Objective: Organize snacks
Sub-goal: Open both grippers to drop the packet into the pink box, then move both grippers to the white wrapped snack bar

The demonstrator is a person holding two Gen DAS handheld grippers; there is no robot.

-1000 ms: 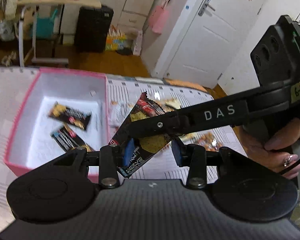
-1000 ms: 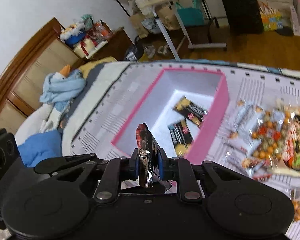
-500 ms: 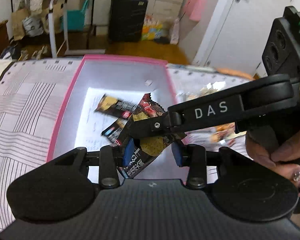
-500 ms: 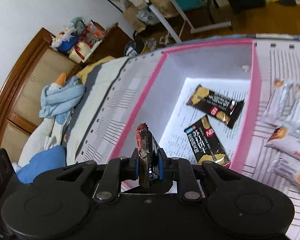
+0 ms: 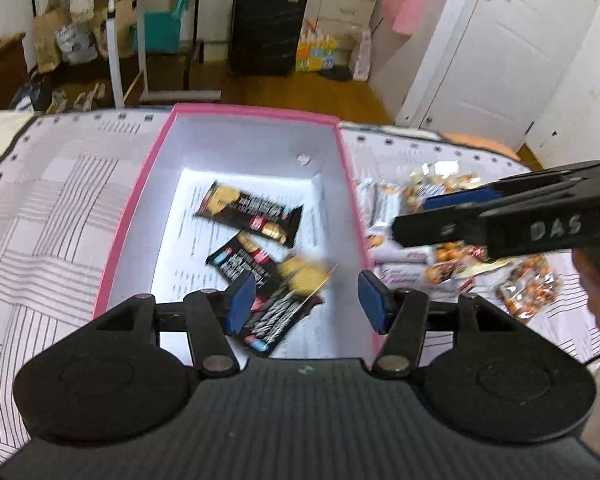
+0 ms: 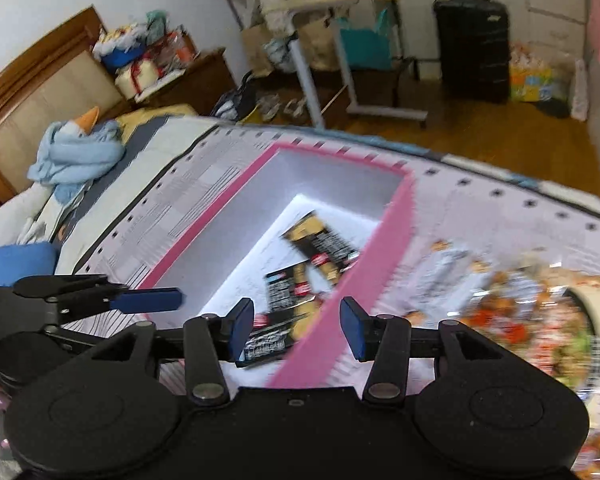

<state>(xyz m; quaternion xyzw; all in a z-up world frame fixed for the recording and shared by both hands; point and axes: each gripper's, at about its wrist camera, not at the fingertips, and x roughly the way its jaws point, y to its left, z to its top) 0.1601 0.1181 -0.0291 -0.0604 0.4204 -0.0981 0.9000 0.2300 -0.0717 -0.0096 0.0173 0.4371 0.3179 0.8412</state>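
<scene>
White "DAS" lettering marks the right tongs (image 5: 414, 216); both it and the left tongs (image 5: 304, 300) are opening, empty.

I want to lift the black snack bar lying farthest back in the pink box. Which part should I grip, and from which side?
Grip the black snack bar across its narrow width near the middle, coming straight down from above. It lies flat and slanted on the floor of the pink box, apart from the walls, so a side approach is probably blocked. Turn the claw so its fingers straddle the long edges.

Loose foil snack packets (image 6: 512, 312) right of pink-rimmed white cardboard box (image 6: 380, 256): motion-blurred, print unreadable. Nearest black cracker packet (image 5: 284, 304) in box: blurred, partly behind gripper pad.
</scene>
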